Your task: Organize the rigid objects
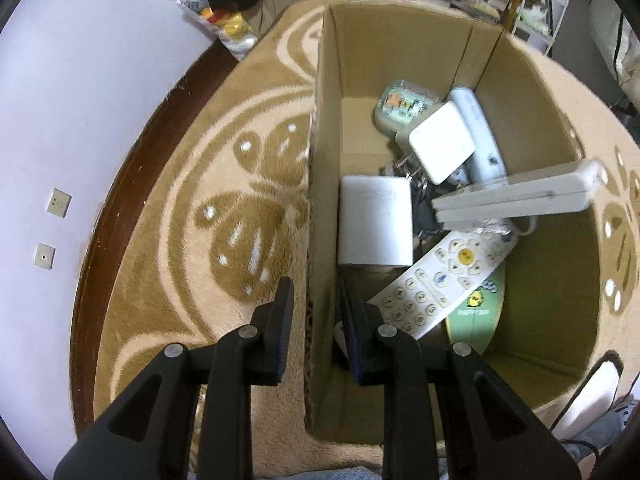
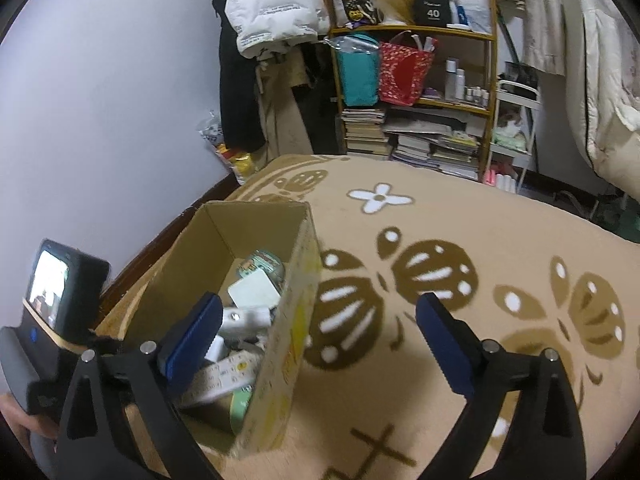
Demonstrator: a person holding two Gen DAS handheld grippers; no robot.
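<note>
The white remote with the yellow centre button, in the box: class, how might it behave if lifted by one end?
The remote looks rigid, so it likely stays straight. It lies propped on other items, so it may slide. Its plastic looks smooth, possibly slippery.

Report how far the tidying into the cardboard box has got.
Done: the cardboard box already holds a remote, a white charger and other small devices. In hand: the left gripper is clamped on the box wall; the right gripper is open and empty. Left: nothing loose shows on the blanket.

My left gripper (image 1: 316, 312) pointed steeply down, its jaws pinched nearly together. My right gripper (image 2: 320, 320) stood wide open, holding nothing.
</note>
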